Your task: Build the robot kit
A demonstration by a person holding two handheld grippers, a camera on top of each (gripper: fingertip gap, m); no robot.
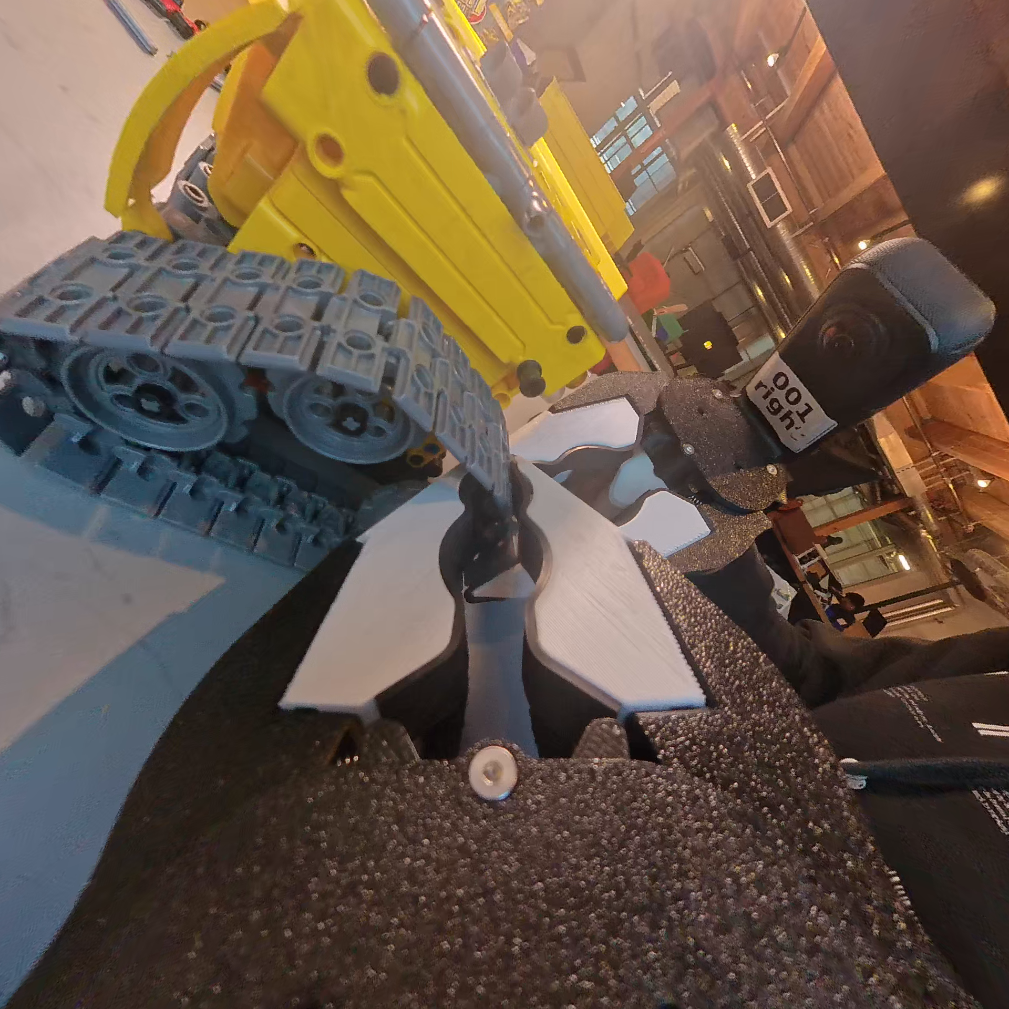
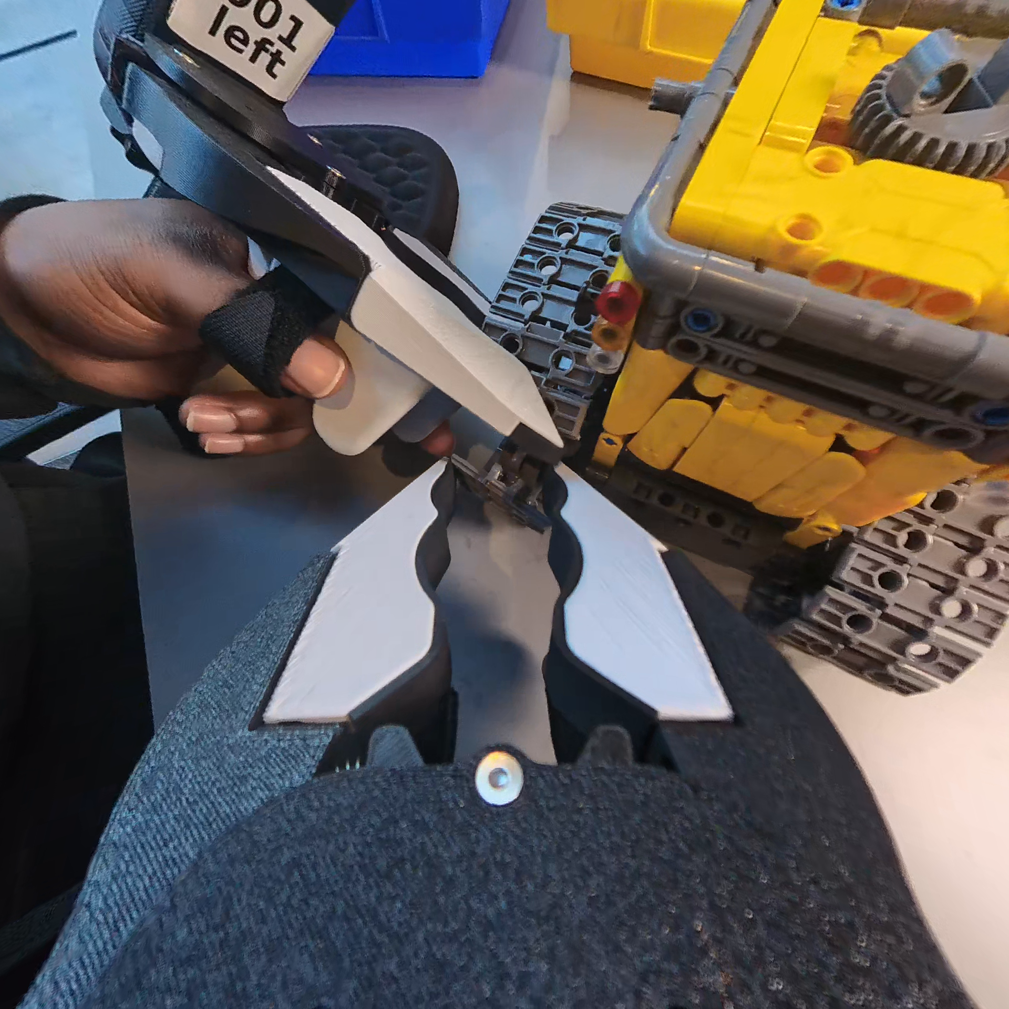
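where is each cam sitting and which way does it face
Left wrist view: on the left gripper, low at table level, facing the yellow tracked model; fingertips closed on its grey track; the right gripper shows beyond.
Right wrist view: on the right gripper, looking down at the model's corner; a hand holds the left gripper.
Shared: model, track, both grippers.

Left wrist view low and tilted, very close to the vehicle's (image 1: 415, 180) track (image 1: 262, 322), right wrist view looking down at its end from close above, both sharing the loose track end and each other's gripper.
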